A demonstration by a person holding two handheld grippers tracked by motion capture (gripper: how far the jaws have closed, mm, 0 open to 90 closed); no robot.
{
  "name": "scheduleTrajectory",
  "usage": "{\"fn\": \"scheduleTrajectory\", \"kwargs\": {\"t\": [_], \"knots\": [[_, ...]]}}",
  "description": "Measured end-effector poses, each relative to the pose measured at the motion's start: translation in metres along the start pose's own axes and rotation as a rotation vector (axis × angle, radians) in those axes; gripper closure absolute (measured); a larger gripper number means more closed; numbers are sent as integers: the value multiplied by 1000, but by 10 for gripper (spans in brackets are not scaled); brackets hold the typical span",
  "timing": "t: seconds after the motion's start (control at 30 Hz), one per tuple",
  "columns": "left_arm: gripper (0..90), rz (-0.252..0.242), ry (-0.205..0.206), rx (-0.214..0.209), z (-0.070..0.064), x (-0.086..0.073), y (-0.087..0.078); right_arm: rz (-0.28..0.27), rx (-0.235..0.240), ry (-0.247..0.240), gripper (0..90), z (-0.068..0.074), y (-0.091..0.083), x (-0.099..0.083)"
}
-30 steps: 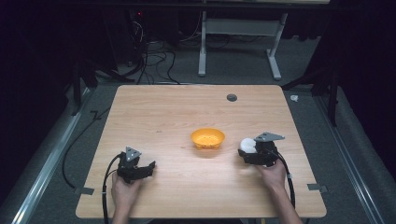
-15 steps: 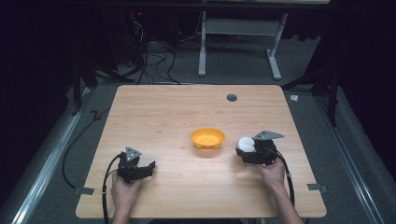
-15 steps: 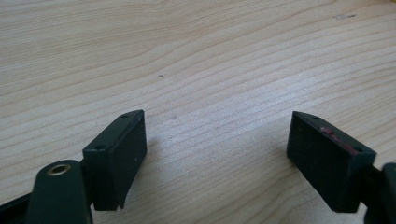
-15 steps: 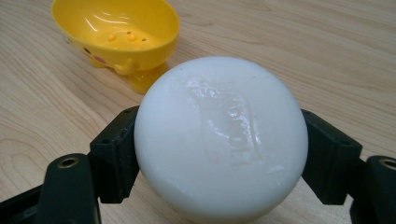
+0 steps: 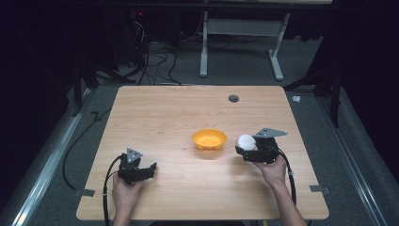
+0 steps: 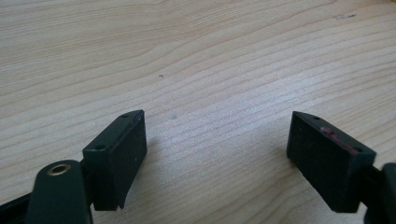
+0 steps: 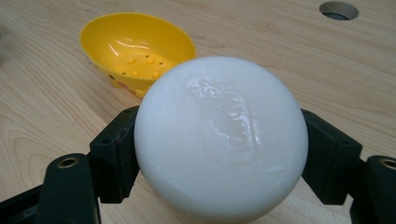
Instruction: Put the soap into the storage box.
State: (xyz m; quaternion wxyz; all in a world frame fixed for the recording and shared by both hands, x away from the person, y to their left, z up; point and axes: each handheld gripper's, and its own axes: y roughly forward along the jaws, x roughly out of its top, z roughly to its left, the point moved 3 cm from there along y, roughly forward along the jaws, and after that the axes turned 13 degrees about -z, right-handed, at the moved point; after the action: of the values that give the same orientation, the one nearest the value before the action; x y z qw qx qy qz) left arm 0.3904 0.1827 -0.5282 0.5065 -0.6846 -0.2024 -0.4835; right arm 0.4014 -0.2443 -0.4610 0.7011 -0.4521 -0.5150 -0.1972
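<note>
Two tools are in my hands: the right tool [image 5: 248,149] clamps a smooth white ball [image 7: 219,140] beside the yellow bowl [image 5: 209,139] mid-surface, and might let it squirt out sideways, while my left tool [image 6: 219,158] rests wide open and empty near the surface's [image 5: 188,108] front-left corner.

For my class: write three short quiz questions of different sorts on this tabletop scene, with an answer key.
1. True or false: the left gripper holds something.
2. What does the right gripper hold? A) yellow bowl B) white round object C) cable
3. Fill in: the yellow bowl stands on the wooden table, between the two ____.

Key: 1 false, its jaws are apart over bare wood. 2 B, the white round object sits clamped between the jaws. 3 grippers.
</note>
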Motion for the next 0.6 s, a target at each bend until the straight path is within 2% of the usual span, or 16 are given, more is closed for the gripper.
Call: {"fn": "scheduleTrajectory", "kwargs": {"t": [0.6], "knots": [[206,-1,1,0,0,0,0,7,48,-54,252,13,11,25]]}}
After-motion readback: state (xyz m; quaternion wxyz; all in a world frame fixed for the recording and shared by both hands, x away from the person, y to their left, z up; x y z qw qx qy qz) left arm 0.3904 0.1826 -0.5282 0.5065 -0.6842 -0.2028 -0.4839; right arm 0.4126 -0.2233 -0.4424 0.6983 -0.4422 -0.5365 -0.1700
